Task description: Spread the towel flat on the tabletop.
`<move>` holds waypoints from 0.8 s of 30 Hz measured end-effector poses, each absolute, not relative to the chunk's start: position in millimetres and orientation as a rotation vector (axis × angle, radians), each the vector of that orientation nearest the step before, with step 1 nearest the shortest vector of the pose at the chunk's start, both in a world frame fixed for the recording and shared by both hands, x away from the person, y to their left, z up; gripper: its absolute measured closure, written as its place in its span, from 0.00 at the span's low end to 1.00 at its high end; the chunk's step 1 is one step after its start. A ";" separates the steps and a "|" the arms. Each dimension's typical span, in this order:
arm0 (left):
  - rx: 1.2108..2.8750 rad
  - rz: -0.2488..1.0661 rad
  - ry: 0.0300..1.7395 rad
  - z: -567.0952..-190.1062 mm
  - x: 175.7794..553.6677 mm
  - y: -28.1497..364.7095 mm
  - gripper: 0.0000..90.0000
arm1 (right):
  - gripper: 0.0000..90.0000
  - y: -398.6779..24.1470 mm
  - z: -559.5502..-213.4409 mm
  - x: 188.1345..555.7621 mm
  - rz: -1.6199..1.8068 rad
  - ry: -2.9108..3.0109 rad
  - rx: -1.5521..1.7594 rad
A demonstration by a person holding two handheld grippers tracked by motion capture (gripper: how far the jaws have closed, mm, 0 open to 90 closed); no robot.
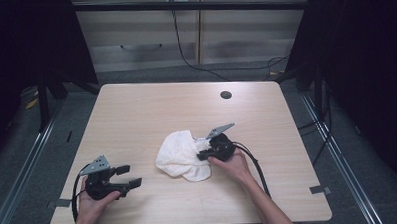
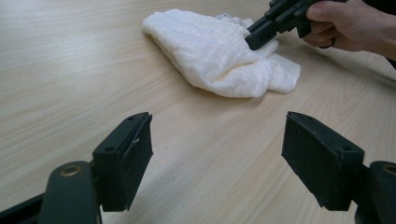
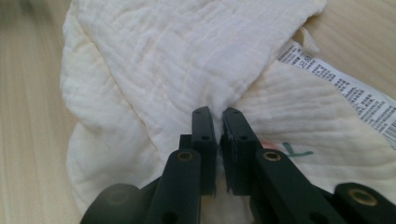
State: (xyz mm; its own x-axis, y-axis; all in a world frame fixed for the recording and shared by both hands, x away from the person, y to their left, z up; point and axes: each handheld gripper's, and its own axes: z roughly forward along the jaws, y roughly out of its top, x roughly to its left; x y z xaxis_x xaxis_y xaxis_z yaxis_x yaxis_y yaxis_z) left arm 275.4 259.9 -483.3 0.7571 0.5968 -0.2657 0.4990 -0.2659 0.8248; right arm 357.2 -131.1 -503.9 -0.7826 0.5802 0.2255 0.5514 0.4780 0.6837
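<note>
A crumpled white cloth (image 1: 180,155) lies near the middle of the wooden table (image 1: 136,119), a fold of it pinched between the clenched jaws of the right gripper (image 1: 204,155), while the left gripper (image 1: 129,176) rests released, well apart near the front-left edge.

White cloth (image 3: 154,70): sewn-in care label (image 3: 348,91) at its upper right edge in the right gripper view, white with rows of small black print and a square symbol; print too small to read. Below the label, a green mark on the cloth (image 3: 299,149), partly hidden, resembling "Y" or "K"; reading uncertain.
</note>
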 end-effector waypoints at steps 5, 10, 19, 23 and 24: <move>1.922 0.120 0.852 -483.8 276.7 258.9 0.26 | 0.94 -134.6 -503.6 345.8 1.210 2.673 1.023; 1.928 0.117 0.851 -484.1 276.5 257.8 0.26 | 0.94 -136.5 -503.7 330.6 1.217 2.672 0.993; 1.906 0.115 0.882 -483.8 278.7 259.5 0.25 | 0.93 -134.6 -500.6 314.6 1.171 2.692 0.944; 1.925 0.141 0.871 -483.0 277.6 257.2 0.25 | 0.93 -135.3 -500.6 310.5 1.180 2.701 0.937; 1.926 0.129 0.866 -483.4 277.4 256.2 0.24 | 0.92 -135.1 -500.3 307.4 1.178 2.703 0.937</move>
